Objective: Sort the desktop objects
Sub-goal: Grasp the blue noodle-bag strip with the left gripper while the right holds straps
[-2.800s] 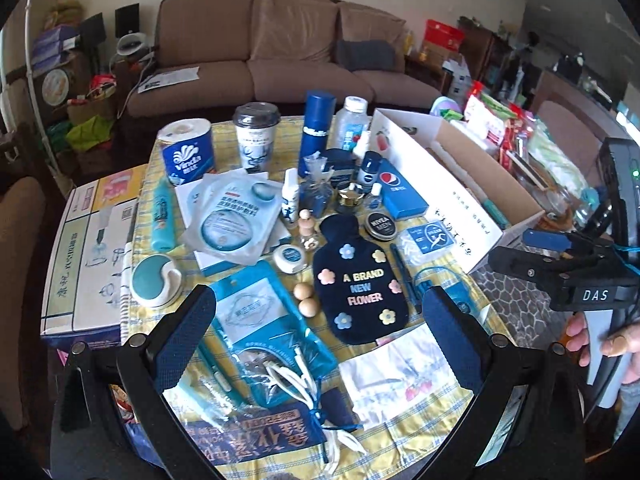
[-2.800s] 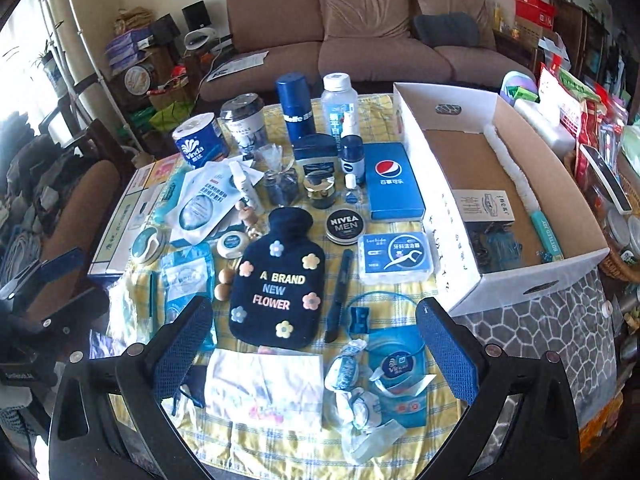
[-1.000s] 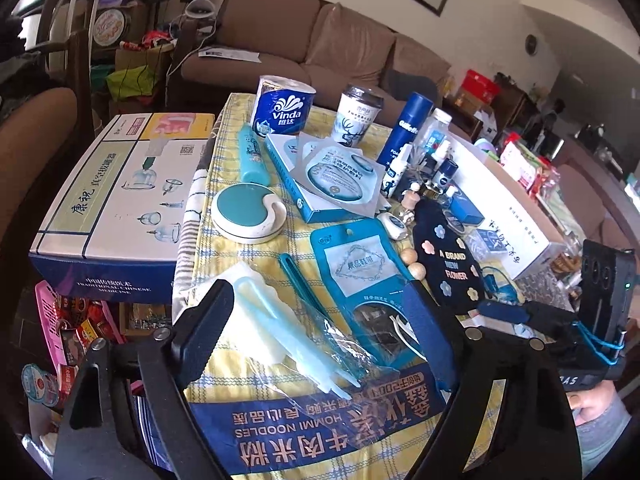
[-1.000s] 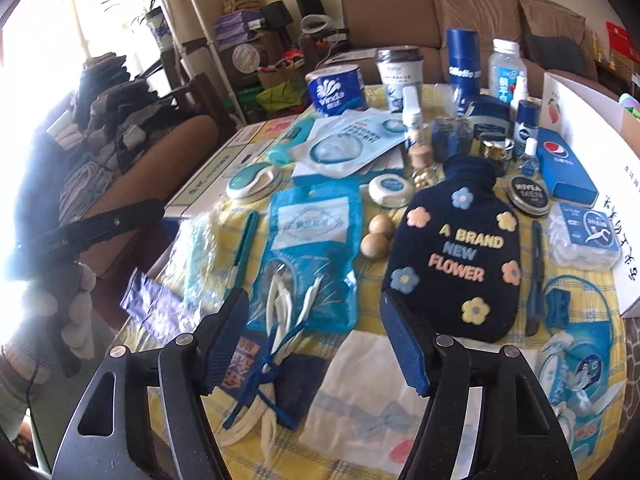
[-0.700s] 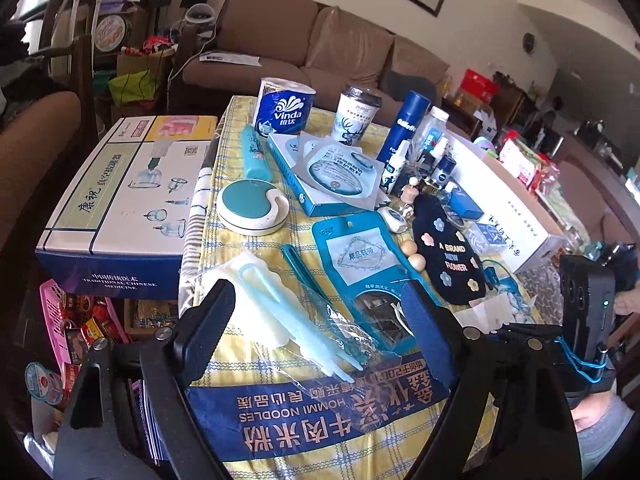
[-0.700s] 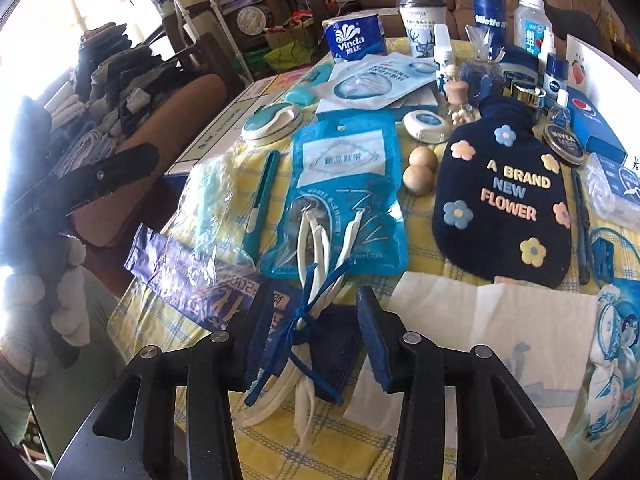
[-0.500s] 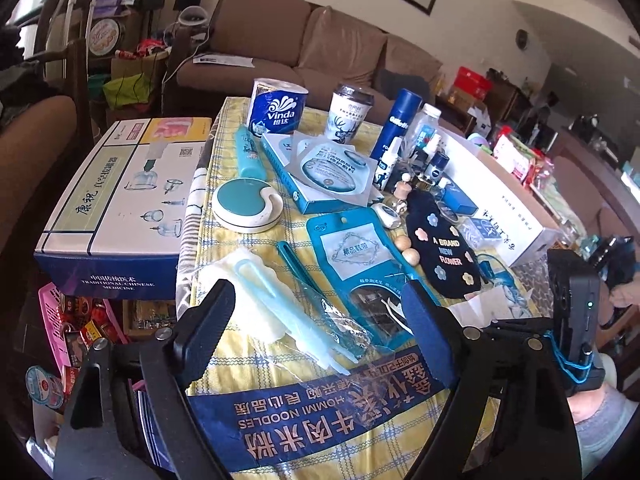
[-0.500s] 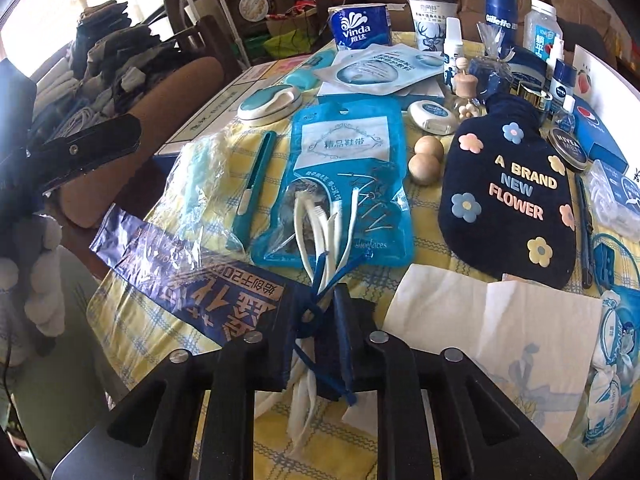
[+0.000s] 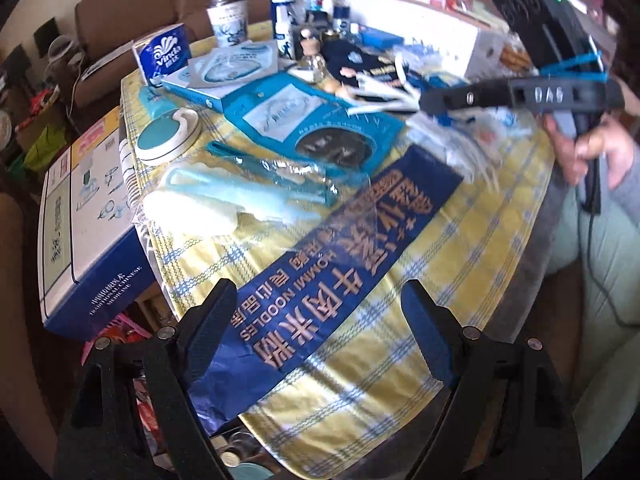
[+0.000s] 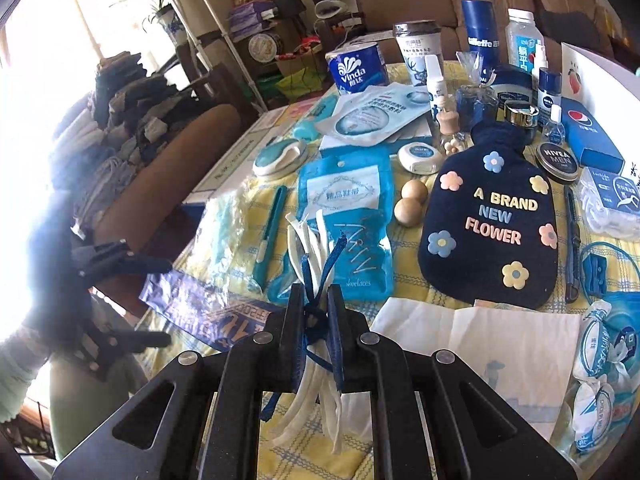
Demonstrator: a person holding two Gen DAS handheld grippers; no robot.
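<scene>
a table under a yellow checked cloth (image 9: 460, 264) is crowded with things: a white cardboard box (image 10: 592, 68) at its far right edge, a navy hot water bottle (image 10: 490, 216) with flowers in the middle, a blue noodle bag (image 9: 332, 280) lying at the near edge and a blue shoelace packet (image 10: 348, 216) beside two wooden balls (image 10: 410, 202). the left gripper (image 9: 316, 320) hangs over the noodle bag with its jaws wide apart and nothing between them. the right gripper (image 10: 316, 336) is clamped on a bundle of white and blue shoelaces (image 10: 310, 248), lifted just in front of the shoelace packet.
</scene>
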